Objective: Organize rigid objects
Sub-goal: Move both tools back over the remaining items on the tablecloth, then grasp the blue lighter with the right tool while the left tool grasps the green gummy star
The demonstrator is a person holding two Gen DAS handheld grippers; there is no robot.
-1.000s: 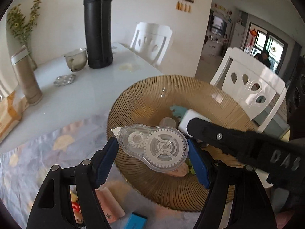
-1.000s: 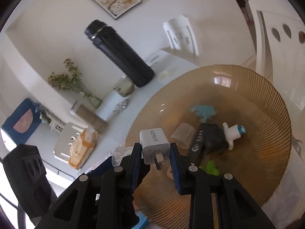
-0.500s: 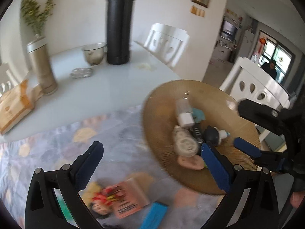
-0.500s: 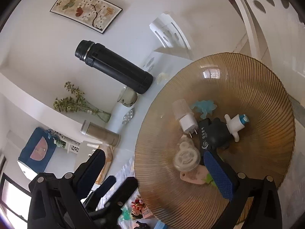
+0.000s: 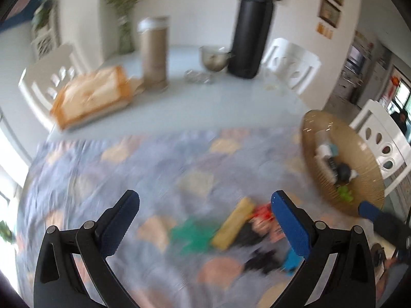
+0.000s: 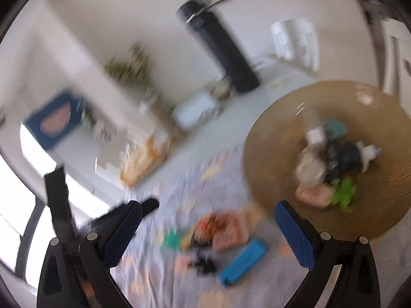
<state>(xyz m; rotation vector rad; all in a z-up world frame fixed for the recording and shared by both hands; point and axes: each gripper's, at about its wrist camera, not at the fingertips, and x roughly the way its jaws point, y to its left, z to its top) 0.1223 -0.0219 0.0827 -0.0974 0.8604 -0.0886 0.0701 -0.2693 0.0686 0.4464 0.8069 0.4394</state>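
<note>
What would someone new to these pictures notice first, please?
Probably the big amber plate at the right, with small things heaped in its middle. Next, the loose pile on the flowered cloth, including a blue box, and the tall black flask at the back. Both grippers, left and right, are open and empty.

A home dining room: white chairs (image 5: 292, 64) around a table (image 5: 231, 102), framed wall pictures (image 5: 331, 2).

Black flask (image 5: 248, 25) upright beside glass bowl (image 5: 214, 57); tan tumbler (image 5: 155, 54) near orange box (image 5: 92, 97); white chair (image 5: 291, 66) behind.
</note>
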